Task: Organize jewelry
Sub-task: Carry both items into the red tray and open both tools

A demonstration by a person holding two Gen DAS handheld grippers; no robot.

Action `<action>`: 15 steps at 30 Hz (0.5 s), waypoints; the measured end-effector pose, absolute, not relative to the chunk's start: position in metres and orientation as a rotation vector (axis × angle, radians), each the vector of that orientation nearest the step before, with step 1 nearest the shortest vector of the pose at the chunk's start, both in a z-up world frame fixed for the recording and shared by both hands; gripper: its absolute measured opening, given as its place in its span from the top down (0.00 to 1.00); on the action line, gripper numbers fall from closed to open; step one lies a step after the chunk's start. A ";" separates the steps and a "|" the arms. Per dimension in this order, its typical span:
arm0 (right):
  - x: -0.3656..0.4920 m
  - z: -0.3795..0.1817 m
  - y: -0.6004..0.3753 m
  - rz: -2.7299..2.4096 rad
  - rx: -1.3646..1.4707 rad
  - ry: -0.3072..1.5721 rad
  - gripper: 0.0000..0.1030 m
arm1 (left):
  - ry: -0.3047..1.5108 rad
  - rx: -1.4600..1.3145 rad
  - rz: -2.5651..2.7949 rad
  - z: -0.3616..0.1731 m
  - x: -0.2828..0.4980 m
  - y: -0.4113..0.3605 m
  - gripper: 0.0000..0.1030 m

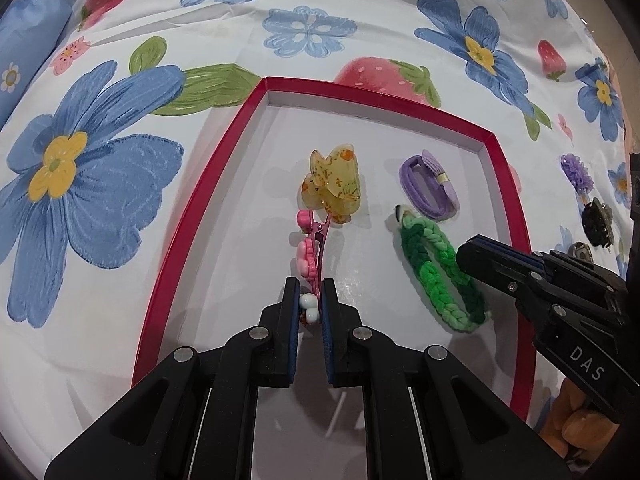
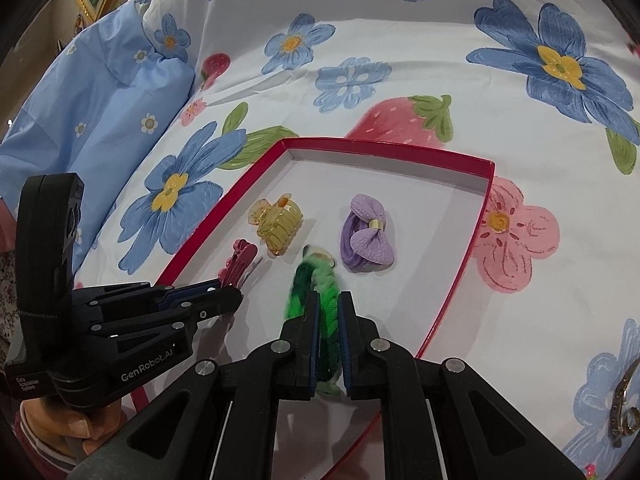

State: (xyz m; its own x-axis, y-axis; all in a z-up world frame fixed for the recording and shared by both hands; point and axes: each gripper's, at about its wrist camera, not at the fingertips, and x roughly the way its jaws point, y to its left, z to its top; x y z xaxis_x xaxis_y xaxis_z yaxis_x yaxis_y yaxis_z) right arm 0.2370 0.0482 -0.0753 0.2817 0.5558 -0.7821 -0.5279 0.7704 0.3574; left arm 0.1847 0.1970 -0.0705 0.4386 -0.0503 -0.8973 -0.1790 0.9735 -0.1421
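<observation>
A shallow white box with a red rim (image 1: 200, 220) (image 2: 460, 280) lies on a flowered bedsheet. My left gripper (image 1: 311, 296) (image 2: 236, 296) is shut on the near end of a pink flower hair clip (image 1: 310, 240) (image 2: 240, 260), low over the box floor. My right gripper (image 2: 329, 308) (image 1: 464, 254) is shut on a green braided band (image 2: 316, 280) (image 1: 440, 276), which lies in the box to the right of the clip. A yellow claw clip (image 1: 332, 184) (image 2: 278, 226) and a purple bow hair tie (image 1: 430, 186) (image 2: 366, 236) rest farther back in the box.
Right of the box, a purple flower accessory (image 1: 576, 170) and a dark clip (image 1: 596, 222) lie on the sheet. A metal hair clip (image 2: 624, 404) sits near the right edge. A blue pillow (image 2: 100, 112) lies to the left. A hand (image 2: 60, 428) holds the left gripper.
</observation>
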 end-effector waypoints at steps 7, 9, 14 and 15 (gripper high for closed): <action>0.237 -0.075 0.049 0.734 0.040 1.065 0.89 | 1.115 -0.220 0.093 -0.071 0.187 0.196 0.91; 0.236 -0.074 0.048 0.737 0.048 1.065 0.87 | 1.115 -0.217 0.099 -0.071 0.187 0.196 0.91; 0.236 -0.071 0.042 0.737 0.082 1.068 0.82 | 1.116 -0.214 0.108 -0.070 0.186 0.196 0.83; 0.236 -0.069 0.040 0.739 0.092 1.066 0.80 | 1.112 -0.217 0.110 -0.069 0.185 0.197 0.80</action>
